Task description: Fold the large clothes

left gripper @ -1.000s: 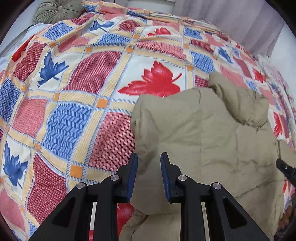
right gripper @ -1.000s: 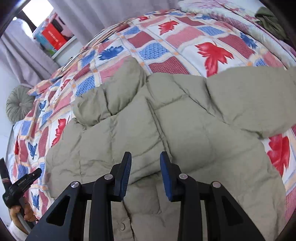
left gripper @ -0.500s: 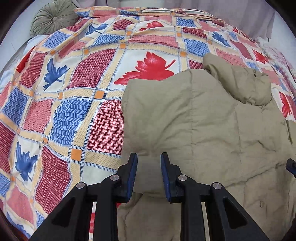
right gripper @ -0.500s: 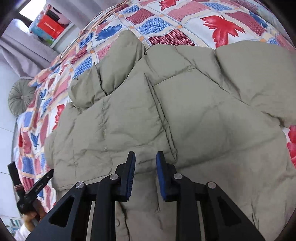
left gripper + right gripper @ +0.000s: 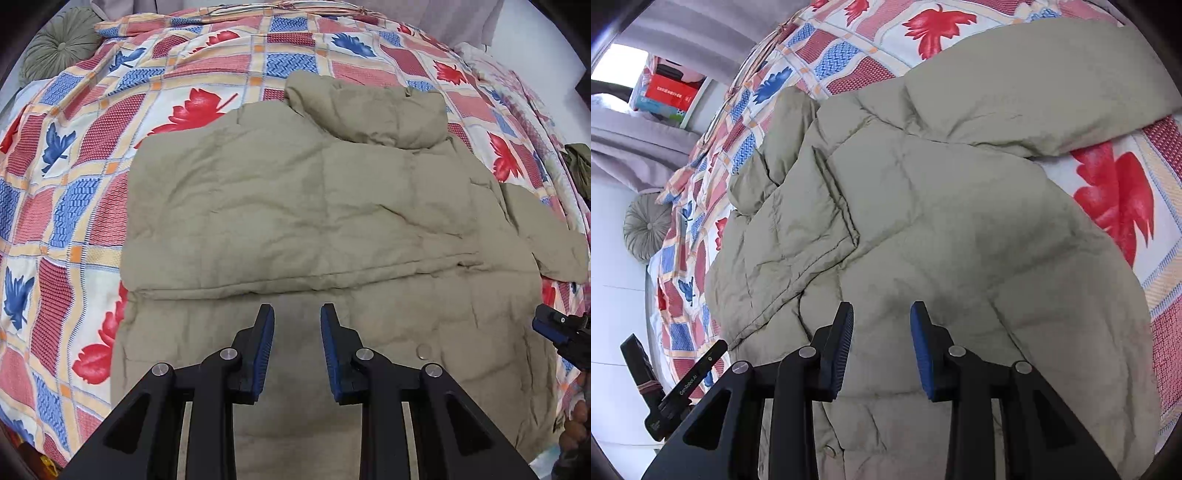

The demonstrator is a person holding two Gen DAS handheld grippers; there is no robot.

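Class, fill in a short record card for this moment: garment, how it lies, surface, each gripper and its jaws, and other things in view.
garment: khaki padded jacket
how it lies: spread on the bed, one side folded across the body, other sleeve stretched out
surface: bedspread with red and blue leaf print
left gripper: above the jacket, jaws open, holding nothing
right gripper: above the jacket, jaws open, holding nothing
other things: round green cushion; boxes on a shelf
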